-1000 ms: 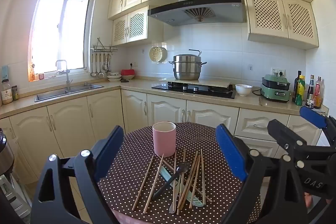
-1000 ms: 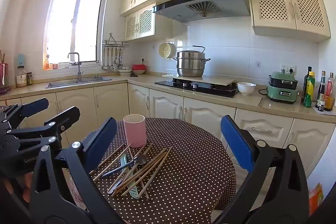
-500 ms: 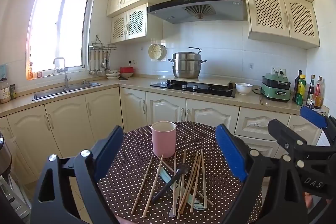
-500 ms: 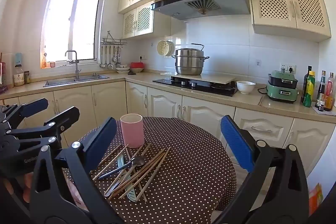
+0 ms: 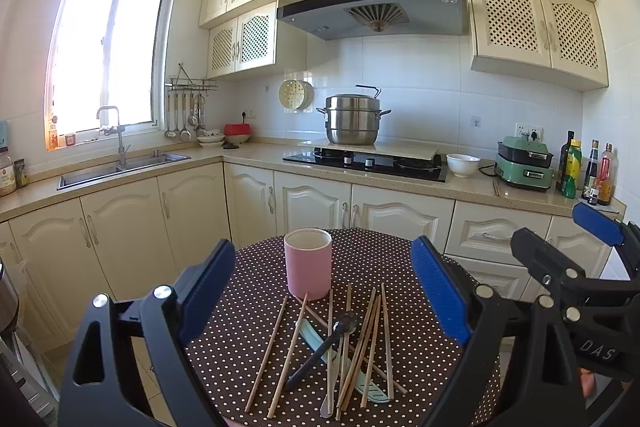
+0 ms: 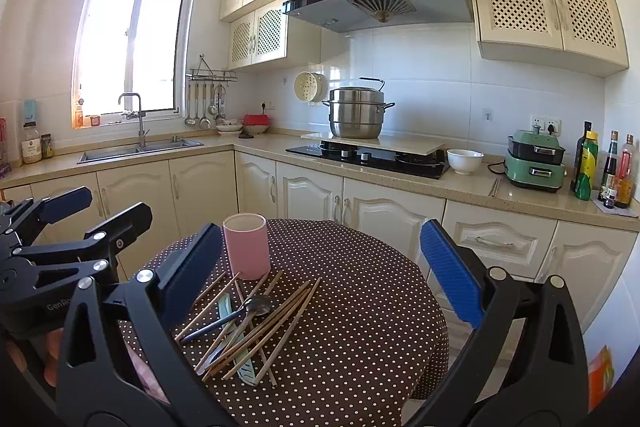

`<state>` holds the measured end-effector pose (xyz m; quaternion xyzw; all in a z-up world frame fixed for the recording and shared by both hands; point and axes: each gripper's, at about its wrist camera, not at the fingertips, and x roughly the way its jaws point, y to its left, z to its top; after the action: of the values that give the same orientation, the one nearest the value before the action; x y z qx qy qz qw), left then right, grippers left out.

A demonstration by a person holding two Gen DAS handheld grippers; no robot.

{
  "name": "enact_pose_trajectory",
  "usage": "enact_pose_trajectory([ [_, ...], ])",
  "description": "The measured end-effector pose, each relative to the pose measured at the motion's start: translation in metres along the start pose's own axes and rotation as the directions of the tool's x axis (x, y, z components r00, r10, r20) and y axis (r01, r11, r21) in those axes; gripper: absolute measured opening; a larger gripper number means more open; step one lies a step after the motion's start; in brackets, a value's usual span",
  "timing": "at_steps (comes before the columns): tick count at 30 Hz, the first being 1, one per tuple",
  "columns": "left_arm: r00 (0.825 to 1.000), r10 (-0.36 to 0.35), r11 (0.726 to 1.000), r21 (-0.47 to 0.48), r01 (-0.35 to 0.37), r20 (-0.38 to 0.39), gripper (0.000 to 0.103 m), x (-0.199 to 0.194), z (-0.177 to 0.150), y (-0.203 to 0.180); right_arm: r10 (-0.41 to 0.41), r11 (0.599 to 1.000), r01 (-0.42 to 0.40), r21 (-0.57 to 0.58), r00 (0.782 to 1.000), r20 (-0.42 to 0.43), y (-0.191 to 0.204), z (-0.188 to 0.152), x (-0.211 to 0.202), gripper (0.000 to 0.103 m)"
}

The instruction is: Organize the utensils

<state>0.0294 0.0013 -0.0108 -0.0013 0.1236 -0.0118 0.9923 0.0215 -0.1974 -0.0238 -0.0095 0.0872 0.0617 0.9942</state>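
Note:
A pink cup [image 5: 307, 263] stands upright on a round brown polka-dot table [image 5: 420, 355]; it also shows in the right wrist view [image 6: 246, 245]. In front of it lies a loose pile of several wooden chopsticks [image 5: 370, 339], a dark-handled spoon [image 5: 340, 329] and a mint green utensil [image 5: 316, 339]. The same chopsticks [image 6: 280, 319] and spoon [image 6: 256, 306] show in the right wrist view. My left gripper [image 5: 324, 291] is open and empty, held above the pile. My right gripper [image 6: 320, 275] is open and empty, to the right of the pile.
Cream kitchen cabinets [image 5: 312, 203] and a counter run behind the table. On it are a sink [image 5: 120, 167], a hob with a steel pot [image 5: 352, 121], a white bowl [image 5: 463, 164], a green cooker [image 5: 525, 163] and bottles [image 5: 588, 171].
Both views have tilted slightly; the cup and utensils sit a little lower in frame. Nothing on the table has moved and both grippers stay open.

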Motion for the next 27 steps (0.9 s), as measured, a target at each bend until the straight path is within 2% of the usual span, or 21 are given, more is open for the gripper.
enact_pose_trajectory([
  [27,1.0,0.0,1.0,0.012,0.0,-0.014,0.088,0.0033,0.0021,-0.0044,0.0,1.0,0.001,0.021,1.0,-0.019,-0.0054,-0.003,0.0043,0.097],
])
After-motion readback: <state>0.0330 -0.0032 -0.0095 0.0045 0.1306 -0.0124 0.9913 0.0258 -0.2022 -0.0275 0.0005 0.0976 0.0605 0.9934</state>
